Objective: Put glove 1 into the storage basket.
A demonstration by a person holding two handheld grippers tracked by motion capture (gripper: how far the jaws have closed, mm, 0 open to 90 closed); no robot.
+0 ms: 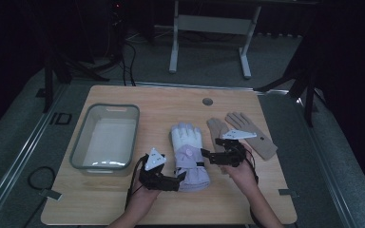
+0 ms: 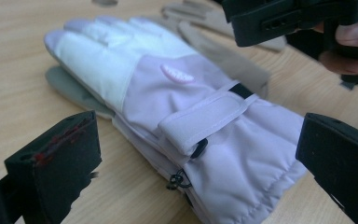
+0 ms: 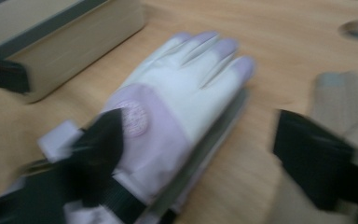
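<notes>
High view: a lilac and white ski glove (image 1: 188, 154) lies flat near the middle of the wooden bench (image 1: 123, 209), fingers pointing away from the person, cuff toward the near edge. It seems to rest on a second glove, whose grey palm peeks out beneath it in the left gripper view. The left gripper (image 1: 179, 178) sits at the cuff's left side, close to the bench's near edge, with bare wood to its left and in front of it. In the left gripper view its jaws stand wide apart, one on each side of the padded cuff (image 2: 242, 158), pressing on nothing.

The right gripper (image 1: 204, 155) is at the glove's right side, level with the wrist strap (image 2: 205, 119). In the blurred right gripper view its jaws are spread, one over the lilac wrist area and the other out over the wood on the far side; I cannot tell if the near one touches the fabric, but nothing is clamped.

A pair of tan knit gloves (image 1: 247, 133) lies just right of the ski glove, leaving a narrow strip of wood between them. A grey plastic tub (image 1: 105, 137) stands to the left, apart from the glove, with a free lane of bench between. The bench's far half, with a round cable hole (image 1: 207, 101), lies open.
</notes>
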